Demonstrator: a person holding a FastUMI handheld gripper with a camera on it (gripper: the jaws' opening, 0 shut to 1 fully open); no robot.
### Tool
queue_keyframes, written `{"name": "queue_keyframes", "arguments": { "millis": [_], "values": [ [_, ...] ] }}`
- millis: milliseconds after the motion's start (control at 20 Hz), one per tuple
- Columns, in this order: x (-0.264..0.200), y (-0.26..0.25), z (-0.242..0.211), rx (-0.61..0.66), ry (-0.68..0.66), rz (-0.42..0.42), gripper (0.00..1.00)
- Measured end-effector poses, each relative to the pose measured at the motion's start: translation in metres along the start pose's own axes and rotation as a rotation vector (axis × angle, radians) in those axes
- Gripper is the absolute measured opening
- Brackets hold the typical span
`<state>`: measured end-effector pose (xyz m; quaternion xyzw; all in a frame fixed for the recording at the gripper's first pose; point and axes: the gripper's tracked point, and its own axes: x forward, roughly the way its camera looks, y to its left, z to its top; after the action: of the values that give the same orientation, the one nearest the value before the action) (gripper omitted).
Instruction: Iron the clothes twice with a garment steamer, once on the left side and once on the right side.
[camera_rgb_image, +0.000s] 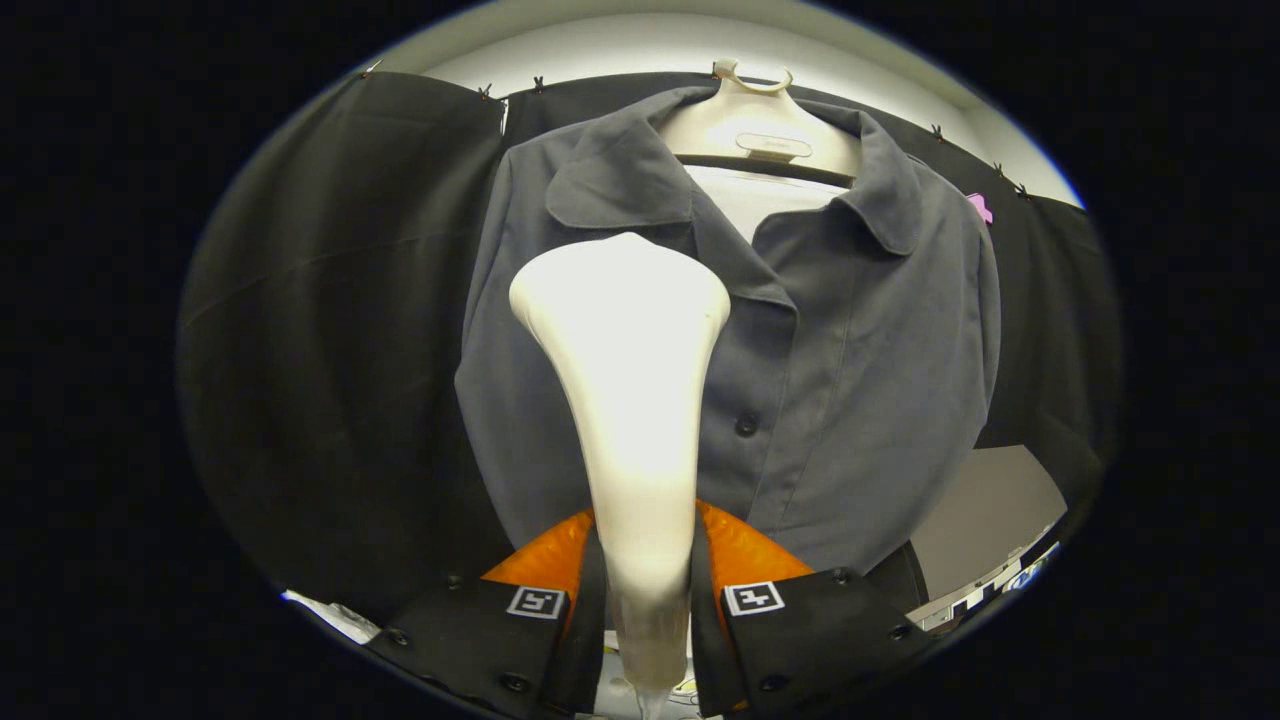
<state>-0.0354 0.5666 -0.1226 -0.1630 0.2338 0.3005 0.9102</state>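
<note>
A grey button-up shirt (860, 340) hangs on a pale hanger (755, 125) against the booth's black cloth wall. A white garment steamer (630, 380) stands upright between my fingers, its handle gripped low down. Its wide head rises in front of the shirt's left chest, just below the left collar flap; whether it touches the fabric I cannot tell. My gripper (645, 590) is shut on the steamer's handle, with both fingers pressing its sides. The steamer hides part of the shirt's left front.
Black cloth (340, 330) covers the wall on both sides of the shirt. A grey panel (985, 510) shows low on the right beyond the shirt's hem. White ceiling (620, 45) runs above the cloth's top edge.
</note>
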Motion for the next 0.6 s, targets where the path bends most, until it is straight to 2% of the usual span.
{"name": "queue_keyframes", "arguments": {
  "millis": [600],
  "values": [
    [0.018, 0.003, -0.075, 0.029, 0.112, 0.021, 0.44]
  ]
}}
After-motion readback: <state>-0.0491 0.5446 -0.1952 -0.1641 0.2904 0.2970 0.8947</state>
